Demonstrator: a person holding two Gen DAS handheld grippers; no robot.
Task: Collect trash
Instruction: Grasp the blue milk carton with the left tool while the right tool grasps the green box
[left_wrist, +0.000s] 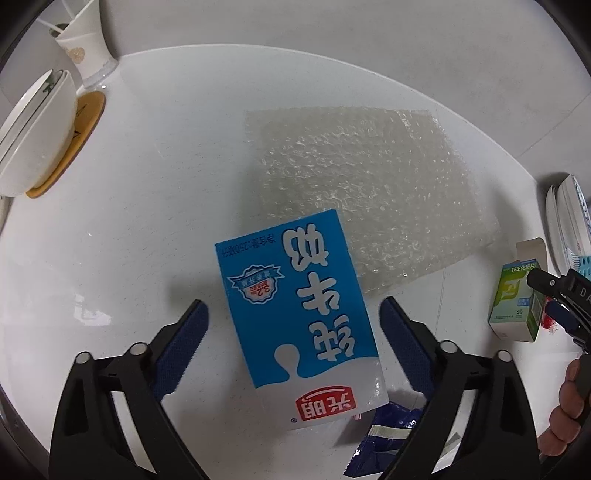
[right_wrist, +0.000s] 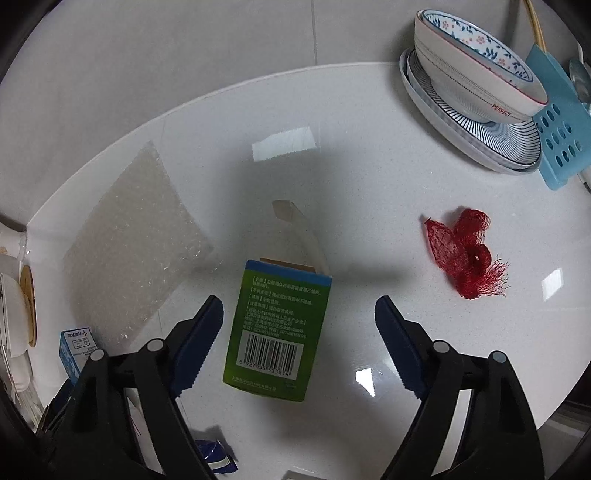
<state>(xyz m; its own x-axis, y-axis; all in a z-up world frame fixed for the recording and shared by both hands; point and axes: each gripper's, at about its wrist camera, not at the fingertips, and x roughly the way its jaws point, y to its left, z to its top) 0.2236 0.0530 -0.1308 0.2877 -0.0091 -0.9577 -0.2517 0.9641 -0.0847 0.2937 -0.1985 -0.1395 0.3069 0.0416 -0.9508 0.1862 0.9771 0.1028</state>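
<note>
The left gripper (left_wrist: 293, 314) is hanging wide open over the blue and white milk carton (left_wrist: 295, 314), its fingers standing apart on either side without touching it. The carton is lying flat on the white table (left_wrist: 147, 184), its far corner overlapping the near edge of the sheet of bubble wrap (left_wrist: 369, 192). Just nearer than the carton, a crumpled dark blue wrapper (left_wrist: 388, 439) is poking out from under it. Far to the carton's left, white bowls (left_wrist: 33, 136) are sitting stacked on a wooden coaster (left_wrist: 83, 125), with a white cup (left_wrist: 86, 48) behind them.

The carton is reading "纯牛奶" in large white characters, "光明" on a red patch, "3.2" on a badge, and a "250" volume line.

To the carton's right, the right gripper (right_wrist: 299, 317) is also spread wide, straddling the green medicine box (right_wrist: 275, 332), whose end flap is standing open; nothing is gripped. Its side is showing a barcode and small Chinese print too fine to read. Beyond the box to the right, a red mesh net (right_wrist: 465, 254) is lying bunched, and farther on a floral bowl marked "PERFECT" (right_wrist: 476, 70) is resting on striped plates (right_wrist: 461, 136) beside a light blue perforated rack (right_wrist: 557, 133).
</note>
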